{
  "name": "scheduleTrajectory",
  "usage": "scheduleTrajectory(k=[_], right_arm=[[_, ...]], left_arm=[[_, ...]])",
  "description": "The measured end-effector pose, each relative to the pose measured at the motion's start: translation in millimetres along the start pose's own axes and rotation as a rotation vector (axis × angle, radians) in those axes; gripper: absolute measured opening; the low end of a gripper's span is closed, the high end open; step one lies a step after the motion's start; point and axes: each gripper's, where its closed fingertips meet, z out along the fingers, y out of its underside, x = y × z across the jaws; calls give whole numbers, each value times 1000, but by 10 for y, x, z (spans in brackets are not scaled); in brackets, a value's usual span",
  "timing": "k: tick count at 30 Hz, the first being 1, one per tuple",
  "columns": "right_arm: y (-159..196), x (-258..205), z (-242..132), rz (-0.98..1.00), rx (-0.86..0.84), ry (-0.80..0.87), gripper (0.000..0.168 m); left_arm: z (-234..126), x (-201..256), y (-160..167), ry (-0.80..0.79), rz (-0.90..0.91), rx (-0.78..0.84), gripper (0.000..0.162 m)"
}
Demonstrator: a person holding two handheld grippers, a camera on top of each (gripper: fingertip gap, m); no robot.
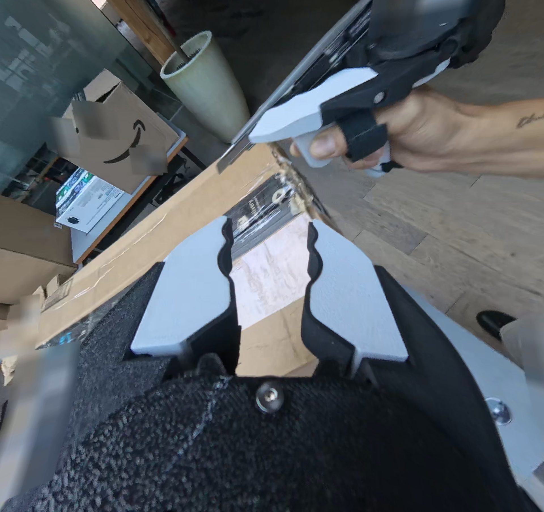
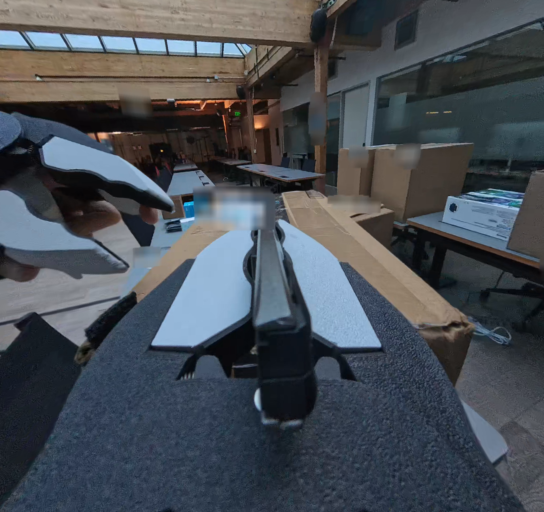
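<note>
Clearly, the right gripper [image 2: 266,233] is clamped on a dark utility knife [image 2: 272,289], whose blade [image 1: 228,158] meets the top edge of a long cardboard box [image 1: 164,233] lying just ahead of its fingertips. Beside it, the left gripper [image 1: 269,227] hovers over the box's taped end, its fingers [image 1: 188,291] apart and holding nothing.

The left wrist view sits close above a long cardboard box [image 1: 182,233], tilted and looking down along its top toward the wooden floor [image 1: 441,233] and the right gripper [image 1: 282,127] at the box's far edge. The right wrist view looks level along the same box [image 2: 353,250] into the hall, the left gripper [image 2: 141,233] near at its left. Both share the box and a white carton [image 1: 88,200] [image 2: 482,212] on a side bench [image 2: 471,241].
</note>
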Motion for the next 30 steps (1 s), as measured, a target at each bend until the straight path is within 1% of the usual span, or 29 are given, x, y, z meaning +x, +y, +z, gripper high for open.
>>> scheduleTrajectory(k=[1, 2, 4, 6, 7, 8, 10, 12, 14, 15, 17, 19, 21, 24, 27, 29, 30], right_arm=[[-24, 4, 55, -42, -30, 2, 6], [-23, 12, 96, -73, -66, -3, 6], [59, 11, 90, -105, -174, -45, 7], [254, -15, -70, -145, -328, -96, 7], [334, 18, -187, -217, -381, -74, 6], [379, 48, -300, -292, -412, -49, 7], [422, 37, -456, -335, -431, -41, 6], [482, 55, -497, -343, -445, -30, 7], [579, 136, -449, -415, -466, 3, 7], [599, 139, -410, -449, -449, 2, 7], [511, 132, -381, -511, -357, 6, 6], [384, 126, -358, -515, -262, 10, 9], [297, 154, -336, -524, -211, 2, 8], [201, 168, -314, -550, -144, -26, 7], [154, 166, -300, -606, -75, -56, 5], [144, 183, -296, -558, -46, -110, 7], [148, 198, -297, -515, -35, -144, 7]], left_arm=[[72, 86, -34, 9, -9, 1, 51], [168, 136, -4, -11, 29, -36, 56], [341, 110, 109, -111, 125, -105, 62], [403, 233, 241, -52, 82, -131, 63], [375, 230, 242, -52, 43, -102, 57], [328, 201, 253, -59, 26, -87, 58], [238, 121, 275, -82, 4, -71, 58], [181, 93, 287, -70, -39, -59, 58], [148, 83, 278, -54, -80, -41, 58], [135, 80, 284, -51, -92, -40, 58], [112, 71, 294, -65, -96, -38, 59], [104, 85, 296, -85, -92, -41, 60], [131, 95, 269, -125, -74, -49, 61], [223, 9, 179, -262, -3, -94, 63], [413, -30, 84, -403, 71, -174, 60], [561, -30, 9, -478, 73, -221, 59], [627, -67, 21, -527, 79, -275, 59]])
